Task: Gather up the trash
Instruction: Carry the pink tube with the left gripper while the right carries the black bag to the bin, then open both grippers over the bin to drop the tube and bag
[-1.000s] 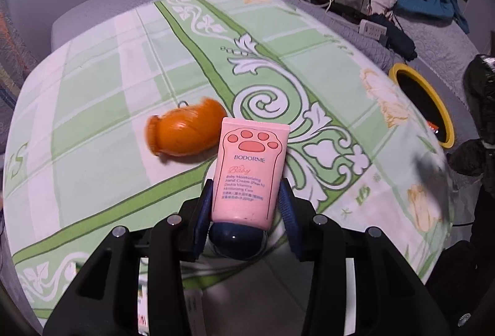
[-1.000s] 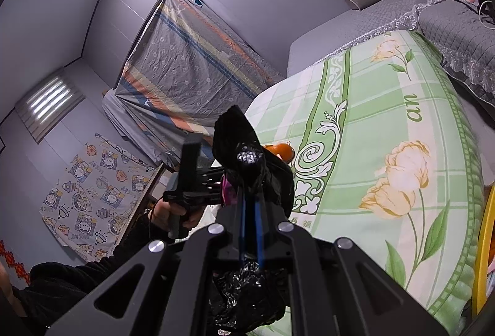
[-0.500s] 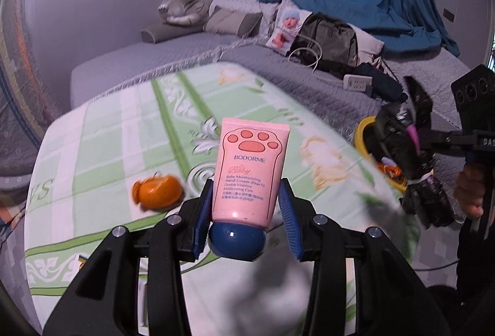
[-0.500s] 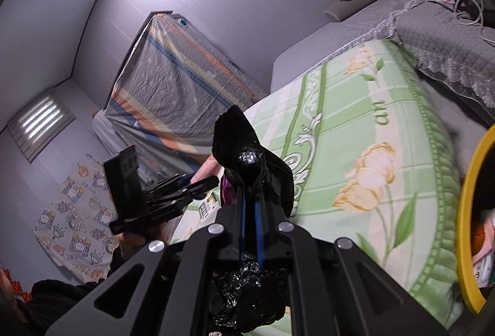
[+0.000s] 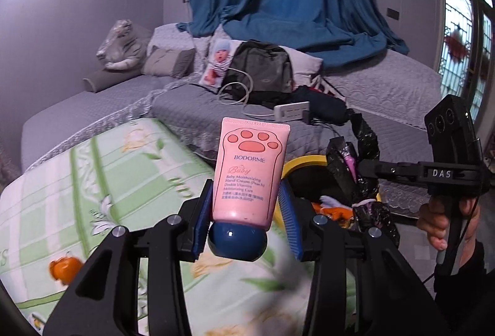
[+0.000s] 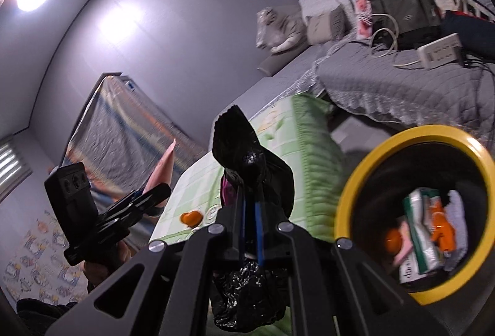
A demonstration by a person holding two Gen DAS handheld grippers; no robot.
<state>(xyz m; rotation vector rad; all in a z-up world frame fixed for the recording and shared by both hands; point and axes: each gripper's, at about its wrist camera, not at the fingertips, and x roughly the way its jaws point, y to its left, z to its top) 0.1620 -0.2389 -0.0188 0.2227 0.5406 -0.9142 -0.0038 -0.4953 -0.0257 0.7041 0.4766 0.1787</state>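
Between my left gripper's point(image 5: 246, 217) pads a pink tube point(image 5: 250, 173) stands upright, pinched. My right gripper point(image 6: 250, 221), pressed shut, pinches a black bag point(image 6: 247, 162). Just right of the tube lies the yellow-rimmed bin point(image 6: 349, 181), nearer my right.

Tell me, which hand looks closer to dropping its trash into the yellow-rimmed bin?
Probably the right. Its claw, shut on a crumpled black plastic bag, shows the yellow-rimmed bin open close beside it. The left claw, gripping the pink hand-cream tube, sees the bin beyond it, partly hidden.
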